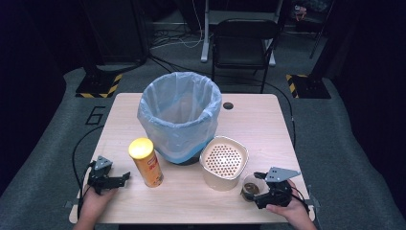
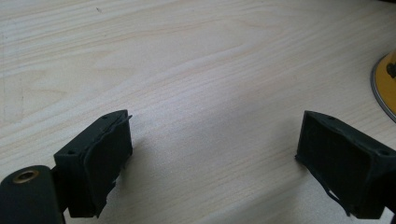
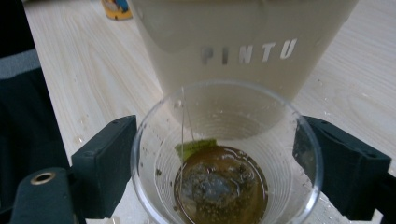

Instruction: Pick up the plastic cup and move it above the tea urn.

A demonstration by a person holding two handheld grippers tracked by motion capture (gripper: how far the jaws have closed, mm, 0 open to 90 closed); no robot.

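At the near right corner of the table (image 1: 268, 115), my right gripper (image 1: 261, 188) has its jaws spread wide around a clear plastic cup (image 1: 250, 187), one jaw on each side of the rim. From the right gripper view I see the cup (image 3: 224, 158) sitting between the two jaws; the left one looks to be at the rim and the right one just beside it, though I cannot tell whether either pad presses on the plastic. A used tea bag (image 3: 219, 186) lies in brown liquid at the bottom of the cup, with its string running up the inner wall. Just behind the cup stands a cream strainer basket (image 1: 223, 163), its holed bottom facing up toward the high camera and the letters PINTU on its near wall. Behind that is a bin lined with a pale blue bag (image 1: 179, 115), near the middle of the table. A yellow-lidded snack can (image 1: 145, 162) stands upright left of the bin. My left gripper (image 1: 119, 179) rests at the near left corner, jaws wide apart over bare wood with nothing between them, near the can.
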